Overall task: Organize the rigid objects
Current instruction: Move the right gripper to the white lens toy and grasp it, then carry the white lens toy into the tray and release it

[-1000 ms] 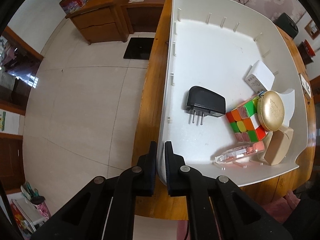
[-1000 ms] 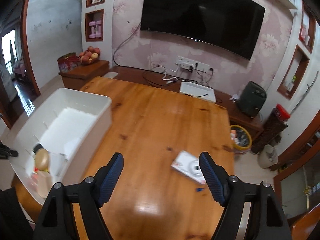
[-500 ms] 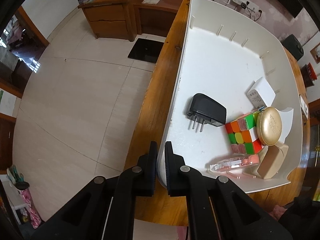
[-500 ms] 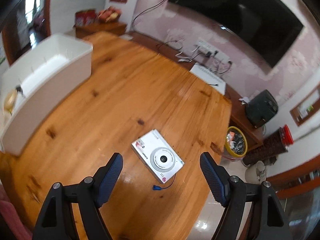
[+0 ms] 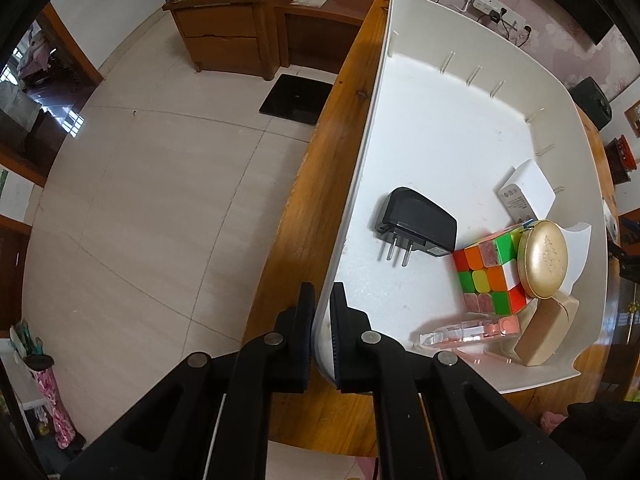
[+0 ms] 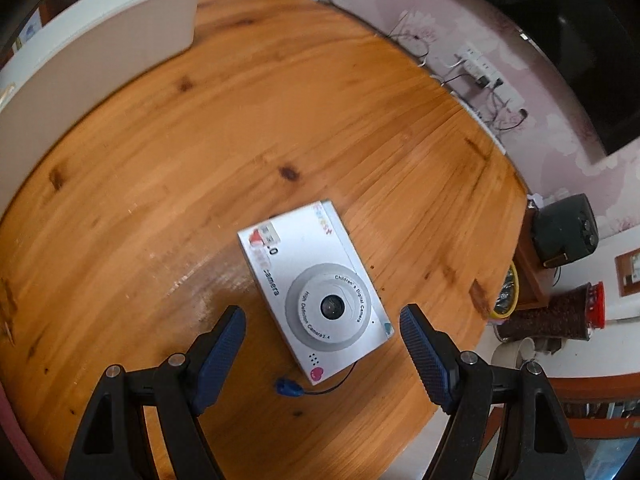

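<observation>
**Jaws wide over toy camera, bin rim pinched**

Jaws first: right gripper (image 6: pixel 322 354) stands wide open, empty, blue ribbed pads either side of the camera's near end, not touching it. Left gripper (image 5: pixel 322 320) is clamped tight on the near rim of the bin, one finger outside the wall, one inside.

Big to small: round glossy wooden counter (image 6: pixel 248 128); large white plastic bin (image 5: pixel 448 128) at its edge, already holding a black plug adapter (image 5: pixel 416 224), multicolour puzzle cube (image 5: pixel 490 276), gold oval case (image 5: pixel 542 258), white charger block (image 5: pixel 528 192), beige box (image 5: pixel 546 328), clear pink-tinted tube (image 5: pixel 468 330). White flat children's digital camera (image 6: pixel 314 294) lies face up on the counter, well apart from the bin, thin cord with blue tab (image 6: pixel 289 387) trailing off its near corner.

Handling guess: camera is light, stiff, smooth-sided so likely slippery; lens ring sticks up. Best to grip across the two long edges mid-body, clear of lens and cord.
</observation>
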Available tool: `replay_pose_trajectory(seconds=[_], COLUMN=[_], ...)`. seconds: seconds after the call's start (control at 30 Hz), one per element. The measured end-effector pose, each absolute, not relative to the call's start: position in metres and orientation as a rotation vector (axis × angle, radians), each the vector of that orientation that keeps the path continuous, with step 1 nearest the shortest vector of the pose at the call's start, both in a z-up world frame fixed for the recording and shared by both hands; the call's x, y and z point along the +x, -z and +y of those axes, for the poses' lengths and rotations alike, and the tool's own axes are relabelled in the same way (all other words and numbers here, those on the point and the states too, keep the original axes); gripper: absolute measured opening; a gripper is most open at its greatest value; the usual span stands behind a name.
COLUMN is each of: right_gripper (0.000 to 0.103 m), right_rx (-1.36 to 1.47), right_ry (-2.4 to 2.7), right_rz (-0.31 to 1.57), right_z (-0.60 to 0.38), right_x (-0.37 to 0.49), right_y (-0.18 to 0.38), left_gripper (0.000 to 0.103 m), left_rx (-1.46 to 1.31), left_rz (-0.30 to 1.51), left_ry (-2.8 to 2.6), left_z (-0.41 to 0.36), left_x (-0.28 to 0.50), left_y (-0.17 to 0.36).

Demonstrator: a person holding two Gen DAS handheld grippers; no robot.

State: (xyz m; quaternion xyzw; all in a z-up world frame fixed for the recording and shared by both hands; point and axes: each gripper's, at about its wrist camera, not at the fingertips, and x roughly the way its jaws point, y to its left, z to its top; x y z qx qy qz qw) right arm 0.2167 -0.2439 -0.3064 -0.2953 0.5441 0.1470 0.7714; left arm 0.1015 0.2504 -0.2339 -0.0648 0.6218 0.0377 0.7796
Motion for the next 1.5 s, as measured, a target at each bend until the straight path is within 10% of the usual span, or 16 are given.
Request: replay_pose_trajectory(seconds=[1.5], right_gripper=[0.064], right_rx=[0.118], right_ry=[-0.181], right_rz=[1.310], right_z=[-0.234], right_x=[0.195], right_y=[0.301], left_gripper=[0.011], left_rx=[-0.159], left_rz=[1.375], left_ry=[-0.122], left_z=[0.251], left_x=[0.104], left_y=[0.242])
